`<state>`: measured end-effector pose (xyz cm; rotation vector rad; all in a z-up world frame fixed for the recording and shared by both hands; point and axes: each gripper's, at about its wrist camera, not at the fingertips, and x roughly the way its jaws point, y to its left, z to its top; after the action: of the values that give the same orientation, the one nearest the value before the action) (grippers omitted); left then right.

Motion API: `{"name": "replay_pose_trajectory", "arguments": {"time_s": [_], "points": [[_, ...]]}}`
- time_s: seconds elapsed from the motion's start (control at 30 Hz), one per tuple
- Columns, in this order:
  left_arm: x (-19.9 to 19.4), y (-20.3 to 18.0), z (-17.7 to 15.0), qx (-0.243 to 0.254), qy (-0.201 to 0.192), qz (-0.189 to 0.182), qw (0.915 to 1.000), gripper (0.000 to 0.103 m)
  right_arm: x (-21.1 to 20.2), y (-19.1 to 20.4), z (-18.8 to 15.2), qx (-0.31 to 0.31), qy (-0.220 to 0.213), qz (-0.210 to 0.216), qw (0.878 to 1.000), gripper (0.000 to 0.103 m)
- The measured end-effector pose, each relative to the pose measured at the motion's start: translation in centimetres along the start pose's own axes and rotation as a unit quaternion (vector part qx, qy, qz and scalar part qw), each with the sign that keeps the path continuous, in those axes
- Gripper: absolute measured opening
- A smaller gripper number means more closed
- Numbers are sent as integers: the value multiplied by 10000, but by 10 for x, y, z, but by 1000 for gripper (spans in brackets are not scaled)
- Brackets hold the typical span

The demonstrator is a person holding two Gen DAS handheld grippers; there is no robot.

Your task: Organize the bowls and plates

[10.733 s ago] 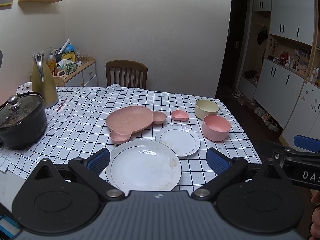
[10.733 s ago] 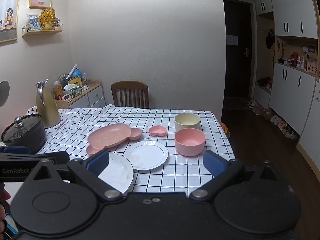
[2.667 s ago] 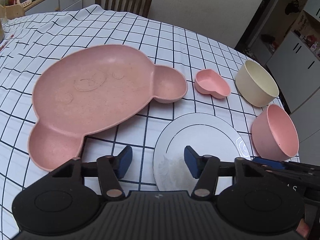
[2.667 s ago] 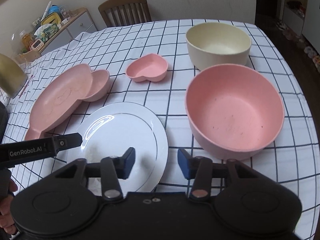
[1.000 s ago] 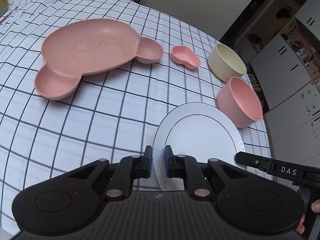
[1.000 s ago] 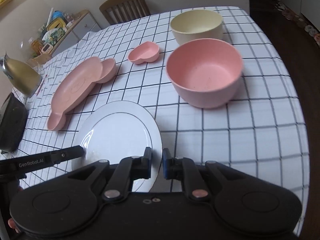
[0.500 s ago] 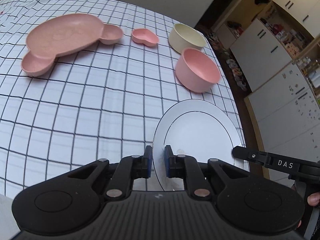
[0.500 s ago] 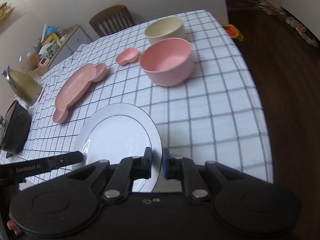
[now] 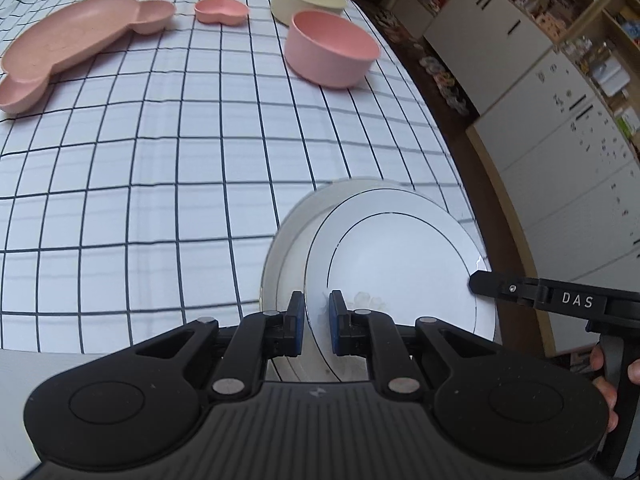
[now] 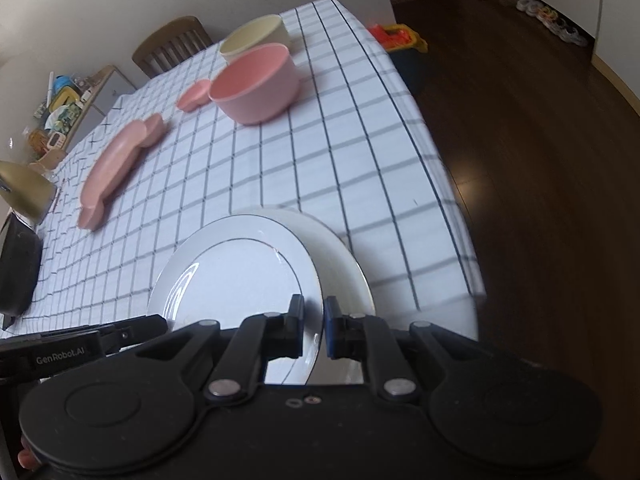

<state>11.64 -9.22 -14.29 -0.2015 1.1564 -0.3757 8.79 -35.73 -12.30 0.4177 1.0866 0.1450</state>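
Both grippers carry the small white plate (image 9: pixel 400 256) above the larger white plate (image 9: pixel 288 248) on the checked tabletop (image 9: pixel 160 160); the left gripper (image 9: pixel 316 316) has its jaws clamped on the small plate's left rim, the right gripper (image 10: pixel 313 328) on its right rim; the pink bowl (image 9: pixel 332 50) stands well beyond the larger plate

Glossy white plate (image 9: pixel 400 256); matt pink bowl (image 9: pixel 332 52); checked cloth (image 9: pixel 160 160).
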Motion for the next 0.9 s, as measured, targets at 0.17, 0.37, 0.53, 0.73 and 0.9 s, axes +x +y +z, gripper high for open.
{"name": "replay_pose_trajectory", "arguments": {"time_s": [0.17,0.37,0.53,0.73,0.9], "points": [[8,-3,-5,89,116,50,9999,12,3,-7,-10,76,62,-28,9999,9],[16,-4,-6,177,163,135,9996,12,10,-10,-13,107,127,-53,9998,9],[18,-4,-4,208,145,152,9996,12,11,-11,-13,94,122,-40,9999,9],[18,-2,-3,183,148,125,9996,12,13,-11,-10,101,129,-5,9999,9],[17,2,-2,101,194,85,9997,12,14,-12,-9,124,151,47,9998,9]]}}
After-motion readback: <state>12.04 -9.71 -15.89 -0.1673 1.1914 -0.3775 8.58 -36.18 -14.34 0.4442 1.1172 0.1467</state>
